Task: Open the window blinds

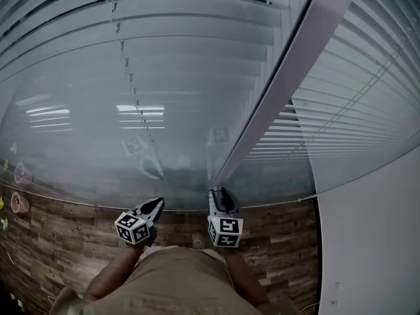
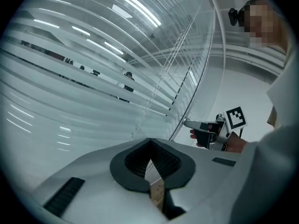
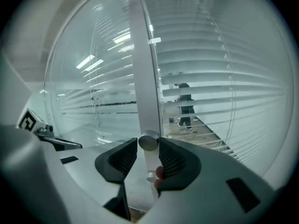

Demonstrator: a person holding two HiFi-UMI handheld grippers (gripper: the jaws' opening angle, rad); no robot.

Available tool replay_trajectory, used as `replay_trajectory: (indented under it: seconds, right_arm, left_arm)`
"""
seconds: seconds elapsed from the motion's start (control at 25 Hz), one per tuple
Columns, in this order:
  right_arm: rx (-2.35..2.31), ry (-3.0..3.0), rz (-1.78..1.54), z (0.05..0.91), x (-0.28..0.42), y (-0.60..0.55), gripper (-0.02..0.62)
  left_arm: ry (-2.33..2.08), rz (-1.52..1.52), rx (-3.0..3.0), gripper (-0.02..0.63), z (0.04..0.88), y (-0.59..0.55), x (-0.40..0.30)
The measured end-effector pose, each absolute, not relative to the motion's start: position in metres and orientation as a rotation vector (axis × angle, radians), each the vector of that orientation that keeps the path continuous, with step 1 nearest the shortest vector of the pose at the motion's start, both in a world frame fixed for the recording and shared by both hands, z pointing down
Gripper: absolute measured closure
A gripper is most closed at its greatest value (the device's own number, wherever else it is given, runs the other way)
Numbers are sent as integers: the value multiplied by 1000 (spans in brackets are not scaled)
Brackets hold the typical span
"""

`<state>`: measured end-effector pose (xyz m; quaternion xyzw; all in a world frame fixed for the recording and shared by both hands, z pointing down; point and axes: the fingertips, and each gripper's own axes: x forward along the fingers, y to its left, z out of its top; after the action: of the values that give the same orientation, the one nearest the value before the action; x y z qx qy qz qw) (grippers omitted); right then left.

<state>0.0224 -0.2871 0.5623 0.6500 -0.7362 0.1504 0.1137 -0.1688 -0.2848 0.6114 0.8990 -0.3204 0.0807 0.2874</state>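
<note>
The blinds point(image 3: 224, 78) are hanging either side of the frame post point(image 3: 142, 78), their knob point(image 3: 148, 141) sitting low on it. The right gripper point(image 3: 148, 149) is straddling the knob, fingers spread and barely clear; it is probably needing a square pinch before any wrist roll. The left gripper point(image 2: 149, 143) is idling, fingers pressed together.

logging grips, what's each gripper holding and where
Nothing seems gripped: the round knob on the window frame sits between the right gripper's jaws, which look clear of it. The left gripper's jaws are shut, empty.
</note>
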Motion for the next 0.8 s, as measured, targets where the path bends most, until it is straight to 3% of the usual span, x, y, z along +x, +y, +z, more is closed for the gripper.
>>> replay_trajectory:
  seconds: [0.08,0.16,0.32,0.36,0.48,0.68,0.8]
  right_arm:
    - [1933,-2127,404,563,25,-290,459]
    - [1974,-2180,575,565,26,-290,462]
    - [1961,-2388,1560,567,32,-293,466]
    - [1930,-2408,1662,566,32,-295,466]
    - [1903,-2427,1401,564,28,-293,466]
    - [1917,-2182,464,555,25,-290,423]
    - [1932,-2081,291,552,25,-292,453]
  left_arm:
    - [-861,216,2399,594,612,-285,-172]
    - [-869,214,2395,594,613,-285,-175]
    - [-877,211,2394,594,613,-288,-180]
    - [-876,212,2394,594,613,-289,-180]
    - [-869,212,2396,594,613,-288,-178]
    - [-869,206,2399,594,610,-289,-178]
    - [-880,206,2394,594,610,-291,-183]
